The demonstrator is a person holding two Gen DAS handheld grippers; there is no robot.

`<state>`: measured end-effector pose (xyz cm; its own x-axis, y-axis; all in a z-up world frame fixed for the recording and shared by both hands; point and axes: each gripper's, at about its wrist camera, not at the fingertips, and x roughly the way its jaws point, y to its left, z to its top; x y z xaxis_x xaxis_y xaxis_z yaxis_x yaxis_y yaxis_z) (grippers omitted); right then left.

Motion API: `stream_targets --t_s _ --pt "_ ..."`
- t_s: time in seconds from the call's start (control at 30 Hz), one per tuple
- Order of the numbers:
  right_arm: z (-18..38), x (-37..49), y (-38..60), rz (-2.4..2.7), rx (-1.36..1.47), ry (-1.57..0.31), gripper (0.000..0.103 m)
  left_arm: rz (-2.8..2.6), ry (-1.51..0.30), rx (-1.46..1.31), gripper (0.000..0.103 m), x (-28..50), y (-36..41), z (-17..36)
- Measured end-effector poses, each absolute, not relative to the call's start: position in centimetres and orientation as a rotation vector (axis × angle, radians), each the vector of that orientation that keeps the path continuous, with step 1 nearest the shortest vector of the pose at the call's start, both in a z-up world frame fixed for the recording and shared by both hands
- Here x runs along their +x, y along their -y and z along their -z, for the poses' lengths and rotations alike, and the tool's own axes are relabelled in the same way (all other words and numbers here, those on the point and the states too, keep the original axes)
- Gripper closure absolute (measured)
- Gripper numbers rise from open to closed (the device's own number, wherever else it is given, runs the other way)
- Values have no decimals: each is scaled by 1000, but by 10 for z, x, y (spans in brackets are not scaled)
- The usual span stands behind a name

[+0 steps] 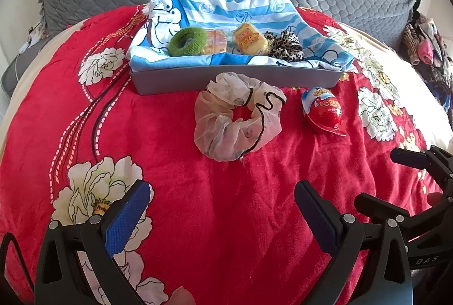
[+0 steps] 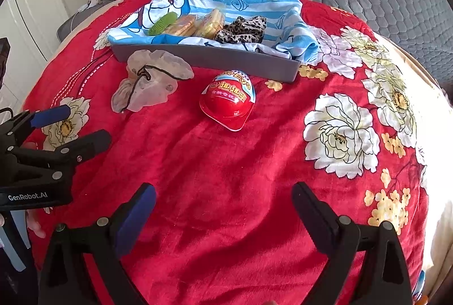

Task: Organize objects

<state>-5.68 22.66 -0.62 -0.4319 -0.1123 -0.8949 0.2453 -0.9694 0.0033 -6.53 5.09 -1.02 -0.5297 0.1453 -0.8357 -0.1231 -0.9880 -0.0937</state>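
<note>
1. Hovering low over the red flowered blanket [image 1: 198, 220], the left claw [image 1: 223, 208] is released, its blue-padded fingers [image 1: 127, 220] spread wide with nothing between them.
2. Straight ahead of the left claw lies a sheer white scrunchie [image 1: 237, 118] with a dark cord across it, flat on the blanket and well apart from the fingertips.
3. Ahead and to the right of it sits a red toy egg [image 1: 322, 109], just beside the scrunchie but not touching it.
4. Beyond both stands a grey tray [image 1: 226, 78] lined with a blue striped cartoon cloth [image 1: 215, 7]; inside it rest a green scrunchie [image 1: 188, 41], wrapped yellow snacks [image 1: 250, 40] and a leopard-print scrunchie [image 1: 286, 46].
5. The right claw [image 2: 223, 206] is also released and empty, its fingers apart above bare blanket.
6. The toy egg is directly ahead of the right claw, with the white scrunchie ahead to its left, close to the tray's front wall.
7. At the far left of the right claw's view, the left claw appears beside it.
</note>
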Motion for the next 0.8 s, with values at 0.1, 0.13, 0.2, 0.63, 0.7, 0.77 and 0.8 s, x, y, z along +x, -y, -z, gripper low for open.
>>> stream_targets --t_s 0.1,0.13,0.2,0.63,0.7,0.77,0.8 --pt "8 -58 -227 2483 1543 -186 6 -2618 39 -1437 1 -66 -51 12" --pt "9 -59 -227 2483 1545 -189 6 -2617 40 -1436 1 -66 -51 12" --pt "9 -59 -227 2482 1546 -187 6 -2618 38 -1442 1 -67 -51 13" --pt "14 -67 -224 2478 1544 -204 6 -2616 52 -1445 1 -76 -50 19" --pt "15 -67 -224 2481 1540 -209 6 -2617 54 -1444 1 -79 -50 20" --pt "17 -69 -224 2480 1546 -214 6 -2616 62 -1444 1 -81 -50 21" --pt "18 -70 -224 2480 1545 -216 6 -2617 68 -1442 1 -82 -49 21"
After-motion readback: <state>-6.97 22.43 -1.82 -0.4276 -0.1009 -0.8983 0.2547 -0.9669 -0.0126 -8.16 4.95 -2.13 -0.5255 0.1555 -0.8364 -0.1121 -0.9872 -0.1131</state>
